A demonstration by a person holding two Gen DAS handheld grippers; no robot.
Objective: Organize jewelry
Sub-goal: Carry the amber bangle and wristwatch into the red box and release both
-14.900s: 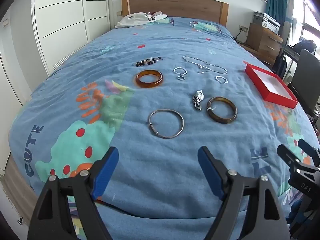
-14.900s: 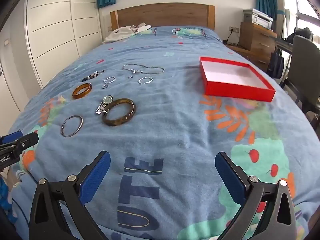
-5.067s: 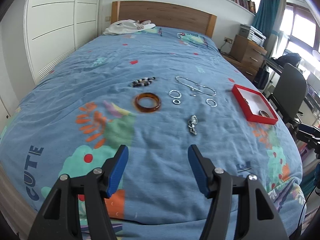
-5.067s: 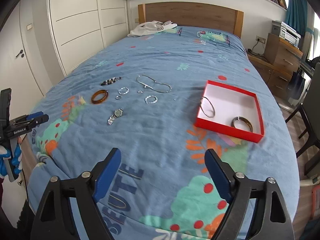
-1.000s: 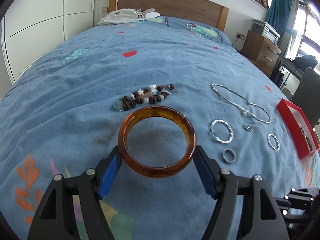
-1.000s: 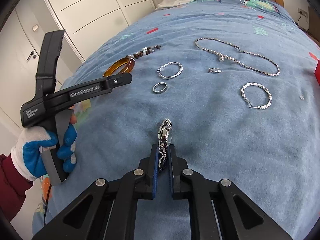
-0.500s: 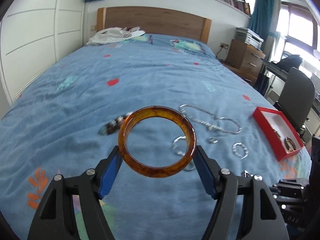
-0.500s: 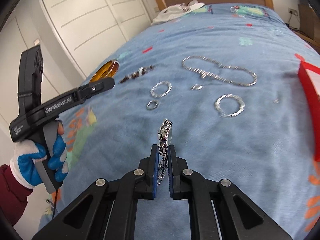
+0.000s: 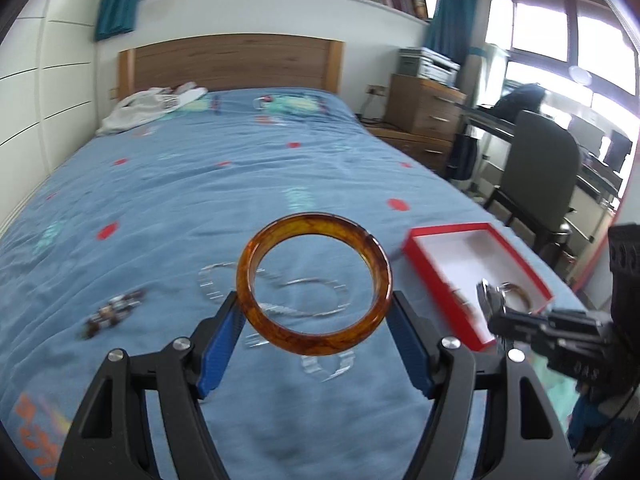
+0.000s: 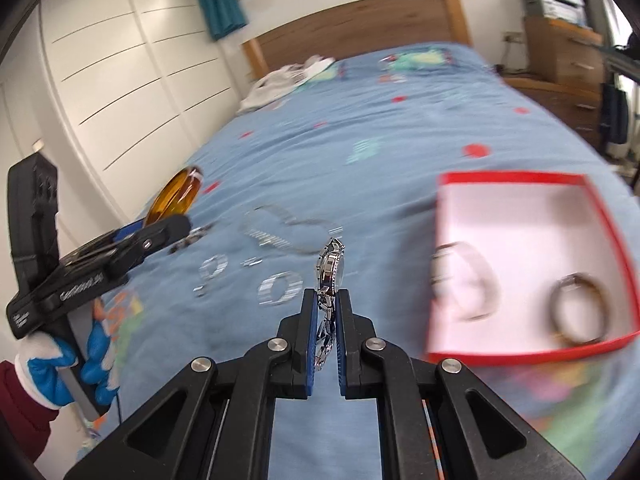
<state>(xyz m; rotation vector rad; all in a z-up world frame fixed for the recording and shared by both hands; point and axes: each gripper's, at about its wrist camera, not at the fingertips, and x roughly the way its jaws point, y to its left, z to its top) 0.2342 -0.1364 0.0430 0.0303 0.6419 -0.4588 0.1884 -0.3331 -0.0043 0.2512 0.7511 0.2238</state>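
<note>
My left gripper point(image 9: 314, 344) clamps the amber bangle point(image 9: 314, 286) at centre frame; my right gripper point(image 10: 324, 320) pinches the watch point(image 10: 330, 270). Red box point(image 10: 520, 354) lies right. Risk: the watch, apparently held by its band, slips.
</note>
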